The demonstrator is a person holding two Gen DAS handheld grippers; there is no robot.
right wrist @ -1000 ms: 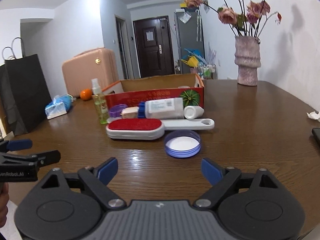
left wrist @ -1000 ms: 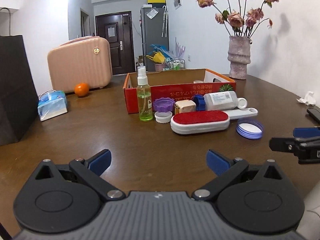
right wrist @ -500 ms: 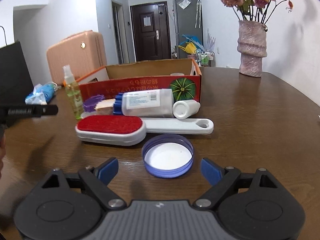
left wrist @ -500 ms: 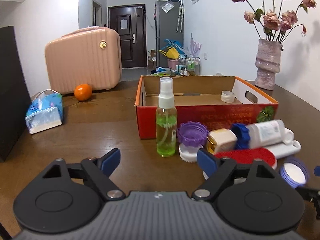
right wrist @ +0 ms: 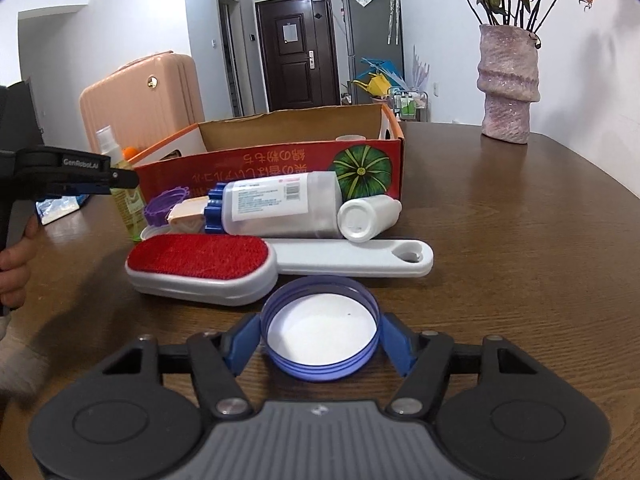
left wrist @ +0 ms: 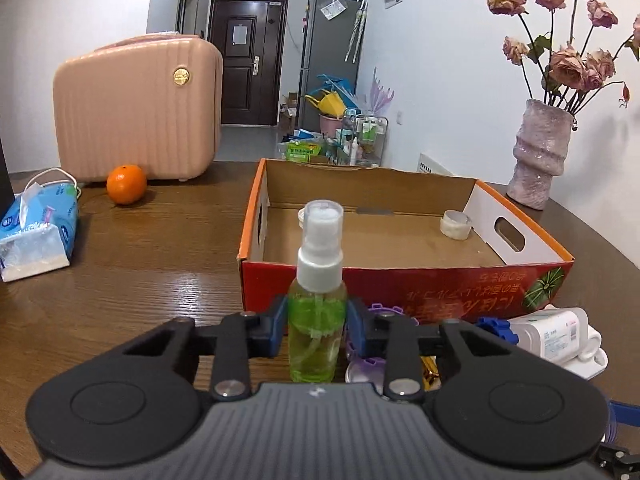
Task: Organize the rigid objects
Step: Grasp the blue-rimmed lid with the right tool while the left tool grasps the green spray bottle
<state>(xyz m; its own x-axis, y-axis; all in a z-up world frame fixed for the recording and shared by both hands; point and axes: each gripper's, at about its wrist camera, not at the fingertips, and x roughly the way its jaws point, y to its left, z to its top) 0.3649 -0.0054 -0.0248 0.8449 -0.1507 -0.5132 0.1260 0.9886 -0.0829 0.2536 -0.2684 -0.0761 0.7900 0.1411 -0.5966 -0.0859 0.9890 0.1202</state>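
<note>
Dark, glossy wood grain runs across the round table (left wrist: 140, 280) you are working on, with a plain white-walled room and a dark door behind. Largest on it is the open cardboard box (left wrist: 404, 280), red-printed outside, raw brown inside, with only a small white cap or two on its floor; this looks like the place for the loose items, so you seem to be early in the sorting.

Your left gripper (left wrist: 316, 330) has its blue pads pressed against both sides of the green spray bottle (left wrist: 318, 320), a clear, smooth plastic cylinder with a white pump top, standing upright just in front of the box wall. Its next move is probably a straight lift clearing the wall, keeping the bottle vertical.

Your right gripper (right wrist: 320, 344) brackets the blue lid (right wrist: 320, 338), a shallow ribbed ring with a white liner lying open side up; the pads sit at its rim, though whether they truly pinch it I cannot tell. Thin, slick edges may slip, so squeeze squarely.

Beyond it lie the lint brush (right wrist: 248, 268) with red velvet pad and white handle, and a white bottle (right wrist: 276, 208) on its side.
</note>
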